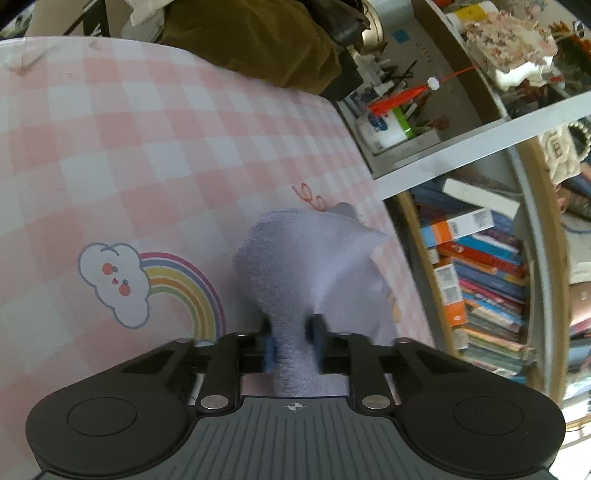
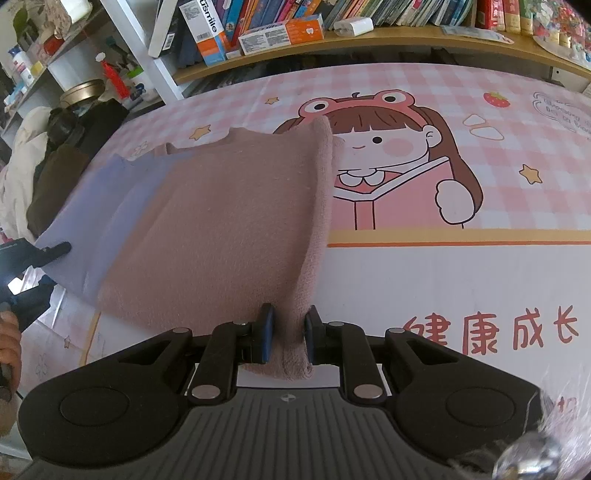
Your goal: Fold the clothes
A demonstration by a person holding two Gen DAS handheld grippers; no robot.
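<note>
Between both grippers' fingers (image 2: pixel 266 334), garment (image 2: pixel 221 221) edges sit pinched.

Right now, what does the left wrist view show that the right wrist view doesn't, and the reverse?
Left wrist only: the left tongs shut on lavender cloth, and a cloud-and-rainbow print.

Right wrist only: the right tongs shut on a dusty-pink folded edge, lavender cloth underneath, and a cartoon girl print.

Both: the pink checked table cover and shelves of books.
</note>
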